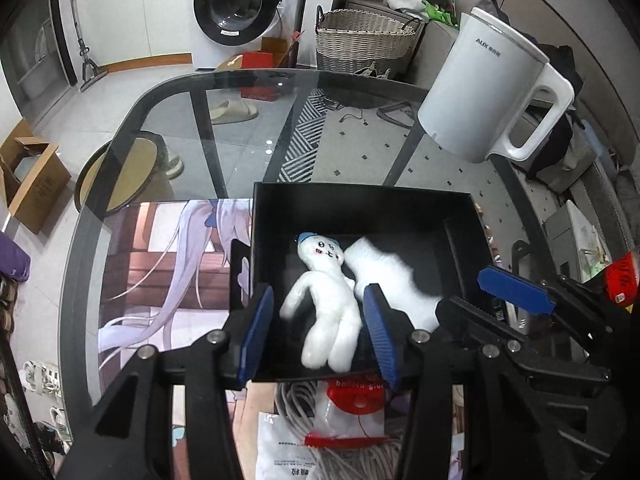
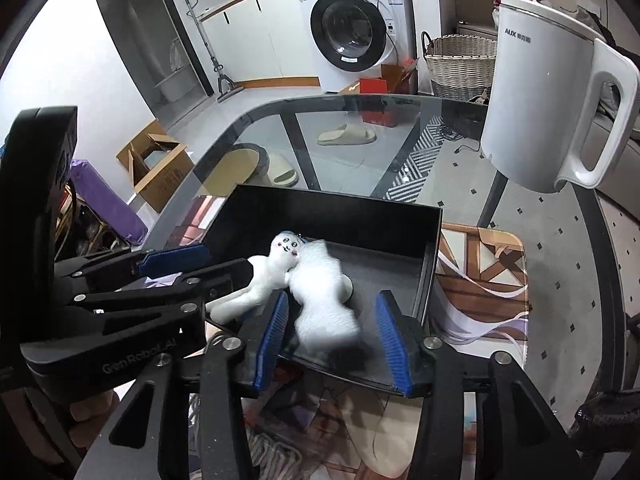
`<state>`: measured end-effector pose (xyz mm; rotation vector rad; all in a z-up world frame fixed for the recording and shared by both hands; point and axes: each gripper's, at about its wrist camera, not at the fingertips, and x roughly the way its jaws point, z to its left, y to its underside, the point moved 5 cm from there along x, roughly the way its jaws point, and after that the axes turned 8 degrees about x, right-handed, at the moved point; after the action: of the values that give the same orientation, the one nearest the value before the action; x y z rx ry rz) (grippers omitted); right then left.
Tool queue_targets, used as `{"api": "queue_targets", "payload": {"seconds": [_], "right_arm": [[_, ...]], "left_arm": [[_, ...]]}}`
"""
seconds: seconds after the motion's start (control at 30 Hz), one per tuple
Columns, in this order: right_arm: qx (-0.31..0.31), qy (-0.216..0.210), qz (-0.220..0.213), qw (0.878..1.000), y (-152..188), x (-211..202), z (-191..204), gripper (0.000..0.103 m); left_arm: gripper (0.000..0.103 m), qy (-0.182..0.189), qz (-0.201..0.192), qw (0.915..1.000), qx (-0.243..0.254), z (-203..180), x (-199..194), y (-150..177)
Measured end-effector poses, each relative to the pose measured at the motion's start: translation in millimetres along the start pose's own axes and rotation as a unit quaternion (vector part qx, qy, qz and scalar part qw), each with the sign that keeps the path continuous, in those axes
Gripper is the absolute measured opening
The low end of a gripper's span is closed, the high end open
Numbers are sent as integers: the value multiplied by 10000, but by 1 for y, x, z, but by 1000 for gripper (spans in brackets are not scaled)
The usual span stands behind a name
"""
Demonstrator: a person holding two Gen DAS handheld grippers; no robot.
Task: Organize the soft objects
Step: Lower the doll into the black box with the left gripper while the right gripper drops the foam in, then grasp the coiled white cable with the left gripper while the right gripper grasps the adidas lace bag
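A black open box (image 1: 360,196) (image 2: 430,264) stands on the glass table. Two white plush dolls lie in it. One has a drawn face and a blue cap (image 1: 328,300) (image 2: 266,276). The other is fluffy and blurred (image 1: 394,276) (image 2: 324,300). My left gripper (image 1: 318,330) is open over the box's near edge, its blue pads either side of the faced doll, not touching it. My right gripper (image 2: 334,336) is open, its pads either side of the fluffy doll. Each gripper shows in the other's view, the right (image 1: 516,286) and the left (image 2: 176,260).
A white kettle (image 1: 492,88) (image 2: 556,96) stands at the far right of the table. A printed mat (image 1: 168,276) (image 2: 480,280) lies under the box. Rope and a plastic bag (image 1: 340,428) lie at the near edge. A wicker basket (image 1: 364,40) and a washing machine (image 1: 236,8) stand beyond.
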<state>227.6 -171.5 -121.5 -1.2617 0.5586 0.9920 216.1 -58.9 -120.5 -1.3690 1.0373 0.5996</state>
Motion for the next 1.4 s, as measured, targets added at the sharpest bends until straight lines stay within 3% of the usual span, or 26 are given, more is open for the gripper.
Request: {"api": "queue_targets", "payload": {"seconds": [0.13,0.2,0.3,0.37,0.5,0.67,0.77,0.9,1.03,1.17,1.33,1.37,1.4], "right_arm": [[-45,-159,30,9999,4,-11,8,48],[-98,-316,98,9994,10,-19,14,48],[-114,-680,364,9970,27,-28,23,50],[-199,-776,532,9954,41,-30,28,51],[-226,-724,1059,9915,75,-23,31,74],[-1,-770,1967,9774,117,-2,30,74],[-65,-649,2298,9710,136,8,34,74],[-442,-488,2252,9721,146,10,43,77],[-532,-628,2161,9729,153,3,41,76],[-657,-558,1992,9762,156,-7,24,55],[-692,-90,1753,9820,149,-11,-5,55],[-695,-107,1739,9823,147,-10,-8,55],[-729,-113,1722,9823,147,-11,-9,55]], "left_arm": [[50,-238,-170,9990,324,-6,-28,7],[57,-446,-291,9973,508,-7,-44,13],[57,-424,-370,9959,710,-10,-60,29],[58,-351,-250,9953,865,-12,-61,42],[58,-347,302,9940,989,-9,-38,72],[58,-66,872,9926,847,-7,-11,93],[57,18,920,9928,773,-8,-4,91],[57,-31,919,9923,829,-16,-1,88],[58,105,1002,9905,931,-28,3,91],[58,5,1077,9891,1003,-33,9,94],[57,-192,1123,9846,1325,-43,15,94],[52,-215,1130,9835,1398,-45,15,95],[34,-209,1143,9821,1481,-47,17,96]]}}
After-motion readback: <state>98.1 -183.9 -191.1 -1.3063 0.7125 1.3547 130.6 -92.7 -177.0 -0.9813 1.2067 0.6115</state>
